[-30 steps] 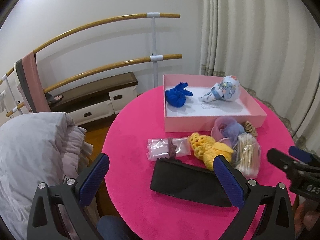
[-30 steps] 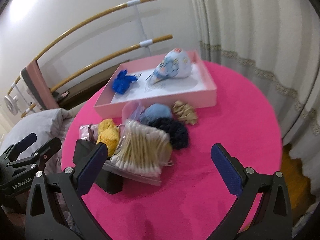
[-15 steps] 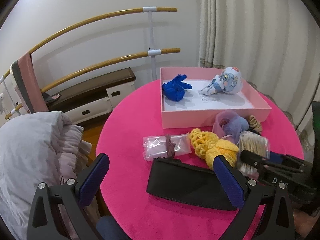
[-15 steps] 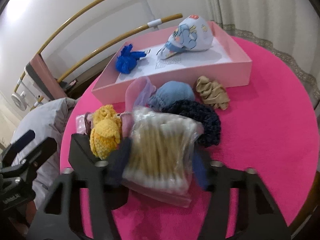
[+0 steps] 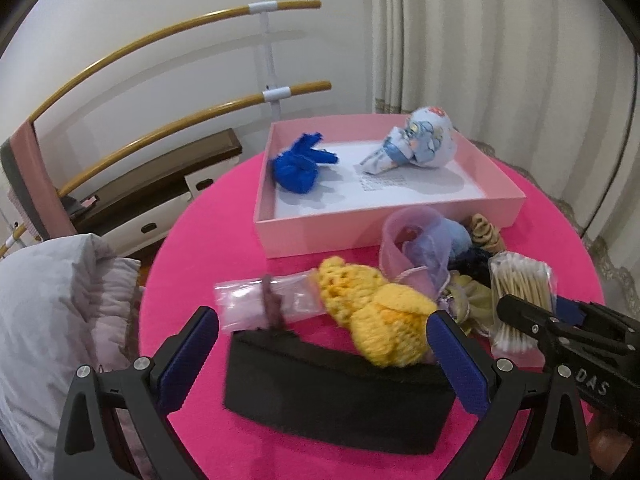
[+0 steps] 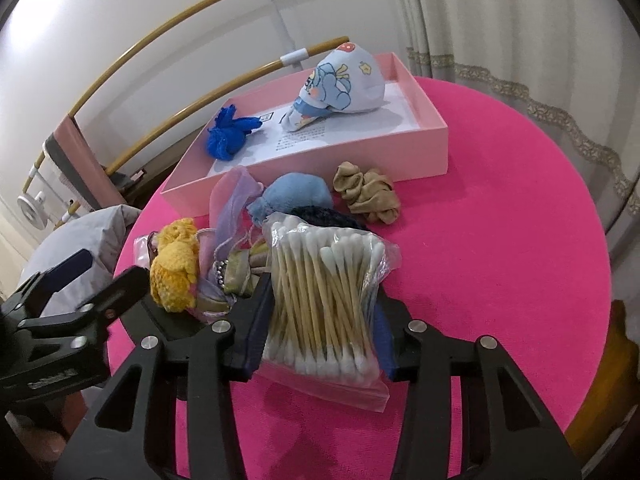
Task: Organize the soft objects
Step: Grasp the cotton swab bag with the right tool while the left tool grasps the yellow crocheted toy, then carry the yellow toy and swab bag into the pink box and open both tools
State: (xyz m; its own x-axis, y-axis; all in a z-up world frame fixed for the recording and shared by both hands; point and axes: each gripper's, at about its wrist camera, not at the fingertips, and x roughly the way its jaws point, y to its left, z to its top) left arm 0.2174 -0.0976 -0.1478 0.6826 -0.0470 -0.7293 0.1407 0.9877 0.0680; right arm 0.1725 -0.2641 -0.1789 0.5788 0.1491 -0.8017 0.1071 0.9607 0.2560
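My right claw (image 6: 320, 320) pinched the bag of cotton swabs (image 6: 324, 300) near the front edge of the pink tabletop (image 6: 500, 260). My left claw (image 5: 324, 356) stood spread around the black pouch (image 5: 336, 392) at the same edge, with the yellow crocheted piece (image 5: 376, 316) resting on the pouch's far side. Beyond lay a light blue bundle (image 6: 296, 196) and a tan scrunchie (image 6: 368, 192). Toward the far edge, the pink box (image 6: 432, 140) held a blue cloth (image 6: 228, 136) and a cartoon-print bundle (image 6: 340, 84).
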